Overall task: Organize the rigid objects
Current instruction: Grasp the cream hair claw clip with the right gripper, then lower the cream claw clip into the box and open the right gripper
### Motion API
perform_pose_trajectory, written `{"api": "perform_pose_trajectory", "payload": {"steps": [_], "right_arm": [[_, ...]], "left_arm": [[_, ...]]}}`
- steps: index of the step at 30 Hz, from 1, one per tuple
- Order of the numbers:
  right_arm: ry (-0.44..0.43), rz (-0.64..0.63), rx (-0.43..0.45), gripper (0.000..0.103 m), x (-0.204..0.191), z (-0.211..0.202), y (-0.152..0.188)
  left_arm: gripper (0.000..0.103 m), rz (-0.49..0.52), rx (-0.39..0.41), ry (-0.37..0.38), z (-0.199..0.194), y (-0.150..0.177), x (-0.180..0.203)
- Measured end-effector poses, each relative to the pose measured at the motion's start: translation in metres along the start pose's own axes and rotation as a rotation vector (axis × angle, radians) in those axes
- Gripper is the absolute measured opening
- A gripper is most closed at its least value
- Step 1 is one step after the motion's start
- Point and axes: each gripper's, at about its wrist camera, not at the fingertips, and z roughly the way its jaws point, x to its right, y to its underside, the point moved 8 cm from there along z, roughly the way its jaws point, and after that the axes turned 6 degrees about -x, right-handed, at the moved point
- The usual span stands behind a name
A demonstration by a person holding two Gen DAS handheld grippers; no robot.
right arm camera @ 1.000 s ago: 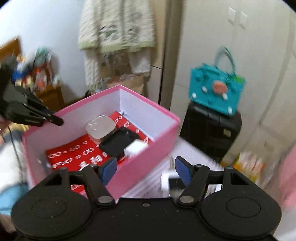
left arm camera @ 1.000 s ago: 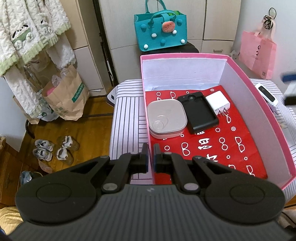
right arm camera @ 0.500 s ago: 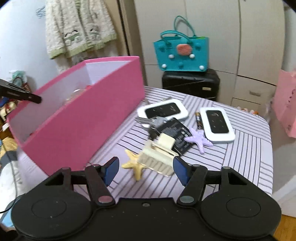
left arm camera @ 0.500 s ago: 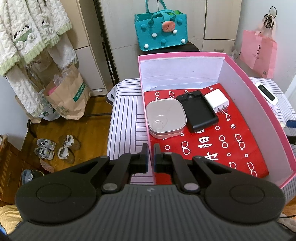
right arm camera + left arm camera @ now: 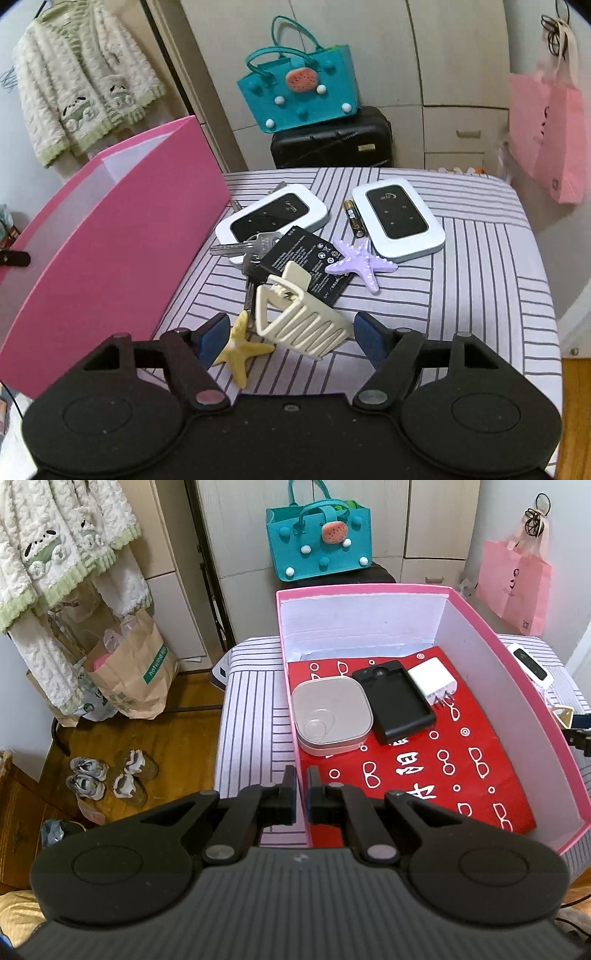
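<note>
The left claw (image 5: pixel 300 794) was pinched shut on the near-left wall of the pink box (image 5: pixel 480 627), one finger inside and one outside. Inside, on the red patterned liner (image 5: pixel 424 775), a rounded beige case (image 5: pixel 330 714), a black battery charger (image 5: pixel 400 705) and a white plug adapter (image 5: pixel 432 681) sat side by side toward the twelve o'clock end; the liner from the middle to six o'clock lay bare.

The right claw (image 5: pixel 291 341) stood wide, its jaws having just been opening, over the striped desk (image 5: pixel 480 295) at the box's three o'clock side. A cream hair clip (image 5: pixel 299 317) lay between the blue pads (image 5: pixel 369 332), not pressed by them. A yellow starfish (image 5: pixel 242 350) lay just beside the left pad. Beyond lay keys (image 5: pixel 236 249), a black battery (image 5: pixel 306 264), a purple starfish (image 5: pixel 364 264), two white pocket routers (image 5: pixel 275 218) (image 5: pixel 399 221) and an AA battery (image 5: pixel 352 218). The desk's three o'clock edge stayed open.
</note>
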Motion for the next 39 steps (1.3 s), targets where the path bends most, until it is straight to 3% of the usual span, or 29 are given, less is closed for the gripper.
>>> {"api": "perform_pose_trajectory", "payload": {"steps": [7,10,12,13,18,22,30,34,39], "right_arm": [[-0.027,0.011,0.003,0.078,-0.001,0.001,0.008],[-0.061,0.07,0.019,0.078,0.0,-0.001,0.009],[-0.068,0.09,0.035,0.073,0.0,-0.001,0.008],[-0.066,0.085,0.037,0.061,-0.001,-0.001,0.009],[0.021,-0.02,0.035,0.061,-0.011,-0.003,0.007],[0.0,-0.052,0.029,0.061,-0.019,-0.017,-0.004],[-0.132,-0.083,0.044,0.061,-0.055,-0.058,-0.038],[-0.218,-0.133,0.043,0.061,-0.093,-0.072,-0.058],[-0.332,-0.224,-0.018,0.061,-0.149,-0.075,-0.07]], "left_arm": [[0.003,-0.011,0.005,-0.002,0.001,-0.002,-0.001],[0.003,-0.008,0.006,-0.002,0.0,-0.002,-0.001],[0.003,-0.012,0.006,0.003,0.0,-0.002,-0.001],[0.003,-0.013,0.007,0.005,0.0,-0.002,-0.001],[0.003,-0.008,0.012,0.001,0.0,-0.001,-0.002],[0.003,-0.008,0.012,0.005,0.0,-0.001,-0.001],[0.004,0.033,0.007,0.0,-0.001,-0.003,0.001],[0.004,0.05,0.003,-0.003,-0.001,-0.003,0.002],[0.004,0.07,0.005,-0.009,-0.001,-0.002,0.003]]}}
